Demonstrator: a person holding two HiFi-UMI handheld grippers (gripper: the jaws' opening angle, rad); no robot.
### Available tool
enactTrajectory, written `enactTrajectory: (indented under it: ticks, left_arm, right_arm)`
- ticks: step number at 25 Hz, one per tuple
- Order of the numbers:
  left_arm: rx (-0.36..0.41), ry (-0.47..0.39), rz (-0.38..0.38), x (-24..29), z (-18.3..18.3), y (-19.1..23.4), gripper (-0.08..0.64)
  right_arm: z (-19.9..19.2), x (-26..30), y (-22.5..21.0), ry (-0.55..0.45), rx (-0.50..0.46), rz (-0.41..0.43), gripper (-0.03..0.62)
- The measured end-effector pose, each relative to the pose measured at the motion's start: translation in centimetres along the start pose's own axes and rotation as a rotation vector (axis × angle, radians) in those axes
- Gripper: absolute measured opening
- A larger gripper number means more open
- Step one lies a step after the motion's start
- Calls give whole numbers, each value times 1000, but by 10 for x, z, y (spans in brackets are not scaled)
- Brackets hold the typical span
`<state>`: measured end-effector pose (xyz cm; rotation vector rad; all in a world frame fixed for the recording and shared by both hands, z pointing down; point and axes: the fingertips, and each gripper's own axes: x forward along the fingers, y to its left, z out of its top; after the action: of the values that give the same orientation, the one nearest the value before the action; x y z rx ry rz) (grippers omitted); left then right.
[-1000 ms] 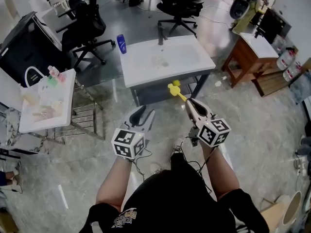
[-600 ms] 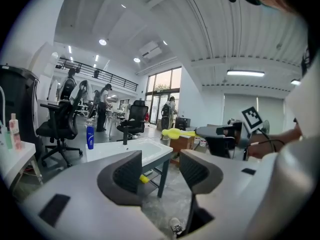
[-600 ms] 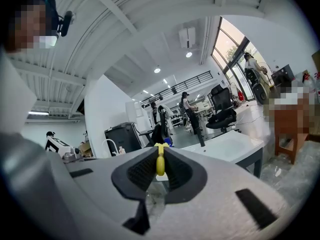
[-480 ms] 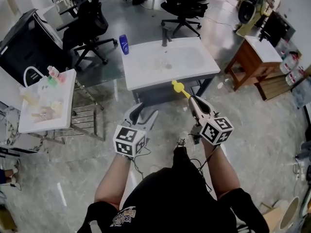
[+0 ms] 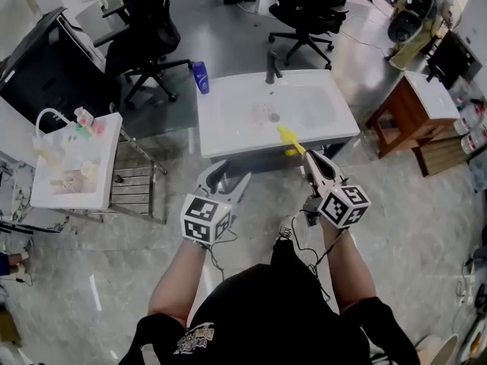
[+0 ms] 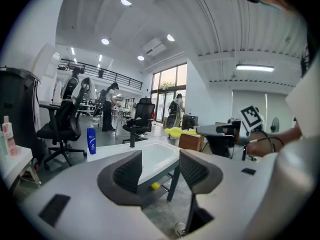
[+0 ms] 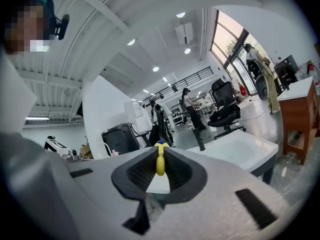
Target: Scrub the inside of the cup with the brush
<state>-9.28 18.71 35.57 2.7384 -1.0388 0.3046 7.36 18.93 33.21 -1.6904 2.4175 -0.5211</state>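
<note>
- Where both grippers point, a white sink (image 5: 228,120) on dark legs stands just ahead, its front rim the part nearest their jaws.
- Off to the far left of the left gripper (image 5: 230,175), a big black bin (image 5: 46,59) stands well apart from everything in hand.
- Beyond the sink there are two black office chairs. One chair (image 5: 144,40) is ahead and left of the left gripper, the other chair (image 5: 312,10) ahead of the right gripper (image 5: 313,158).
- A white side table (image 5: 103,166) with small bits on top stands to the left of the left gripper, about level with it and not touching.
- A wooden table (image 5: 415,105) stands out to the right of the right gripper, well apart.
- The left gripper (image 6: 161,166) has just been opening its jaws. They now stand wide apart and hold nothing, with only the sink (image 6: 157,154) showing through the gap.
- The right gripper (image 7: 160,166), just beside the left one, has its jaws pinched together on the handle of the yellow brush (image 7: 160,163).
- A blue bottle (image 5: 201,77) stands on the sink's far left corner, ahead and slightly left of the left gripper.
- A dark faucet (image 5: 272,67) rises at the sink's far edge, ahead of the gap between the two grippers.
- The yellow brush (image 5: 290,138) pokes straight out ahead of the right gripper's tips, its head over the sink's front rim.
</note>
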Motion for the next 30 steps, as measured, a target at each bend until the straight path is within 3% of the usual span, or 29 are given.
enactTrajectory:
  ticks: [18, 30]
  left_arm:
    - [-64, 20, 148, 166, 42, 62, 212]
    - [-54, 69, 247, 244, 63, 91, 212]
  right_arm:
    - [62, 141, -136, 66, 10, 129, 37]
    - [84, 207, -201, 105, 41, 241, 37]
